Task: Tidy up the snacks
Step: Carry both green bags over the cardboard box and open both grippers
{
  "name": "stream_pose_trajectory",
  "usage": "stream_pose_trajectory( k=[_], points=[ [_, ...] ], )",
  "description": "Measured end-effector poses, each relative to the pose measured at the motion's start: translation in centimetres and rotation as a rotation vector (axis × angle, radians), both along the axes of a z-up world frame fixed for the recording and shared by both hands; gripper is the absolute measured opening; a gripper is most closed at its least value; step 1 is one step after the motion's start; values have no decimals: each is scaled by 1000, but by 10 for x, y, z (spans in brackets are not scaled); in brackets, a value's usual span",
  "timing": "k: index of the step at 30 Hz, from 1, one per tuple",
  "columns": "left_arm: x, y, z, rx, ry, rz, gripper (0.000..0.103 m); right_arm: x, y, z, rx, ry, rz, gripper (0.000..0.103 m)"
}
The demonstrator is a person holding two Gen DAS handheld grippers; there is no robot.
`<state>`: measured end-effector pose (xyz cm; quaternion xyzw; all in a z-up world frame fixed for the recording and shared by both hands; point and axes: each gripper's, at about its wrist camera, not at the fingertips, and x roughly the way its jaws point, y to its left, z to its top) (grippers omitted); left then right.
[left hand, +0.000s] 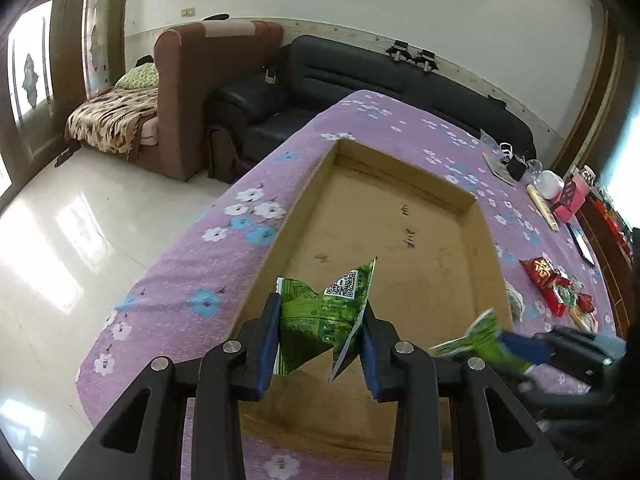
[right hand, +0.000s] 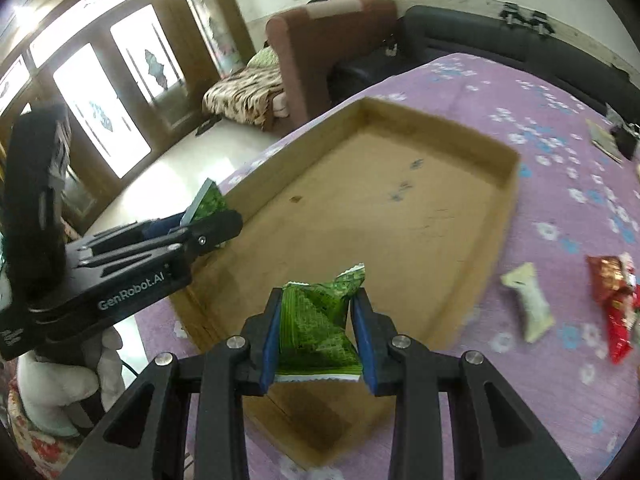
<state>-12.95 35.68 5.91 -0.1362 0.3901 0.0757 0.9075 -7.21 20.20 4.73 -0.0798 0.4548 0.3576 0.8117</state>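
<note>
Each hand-held gripper, left (left hand: 322,330) and right (right hand: 318,334), clamps a green snack packet (left hand: 326,316) (right hand: 316,330) above the cardboard tray (left hand: 482,232); next, lower and release inside.

box (left hand: 400,240) on table (left hand: 192,264), snacks (left hand: 556,288) right

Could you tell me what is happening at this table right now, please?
A person is sorting snacks with two handheld grippers. The left gripper is shut on a crumpled green foil snack packet, and the right gripper is shut on a second green foil snack packet. Both hang over the shallow brown cardboard tray, which has nothing in it yet. It sits on the purple flowered tablecloth. Red wrapped snacks and a pale wrapped bar lie on the cloth beside the tray.
</note>
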Motion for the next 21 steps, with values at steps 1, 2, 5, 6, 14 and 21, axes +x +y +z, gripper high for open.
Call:
stream_pose_trajectory(
  k=[1, 2, 5, 6, 14, 21],
  points=[
    [0, 2, -2, -5, 2, 2, 37, -1, 7, -4, -10, 0, 7, 32],
    [1, 4, -3, -10, 4, 4, 38, -2, 9, -5, -16, 1, 10, 32],
    [-1, 7, -5, -22, 6, 11, 38, -3, 20, -13, -31, 8, 23, 32],
    [-2, 9, -5, -24, 5, 12, 38, -4, 23, -14, -37, 8, 26, 32],
    [-6, 7, -3, -46, -2, 28, 38, -11, 32, -18, -54, -19, 31, 33],
    [-13, 2, 10, -53, -43, 48, 51, -17, 22, -4, -13, -45, 14, 39]
  ],
)
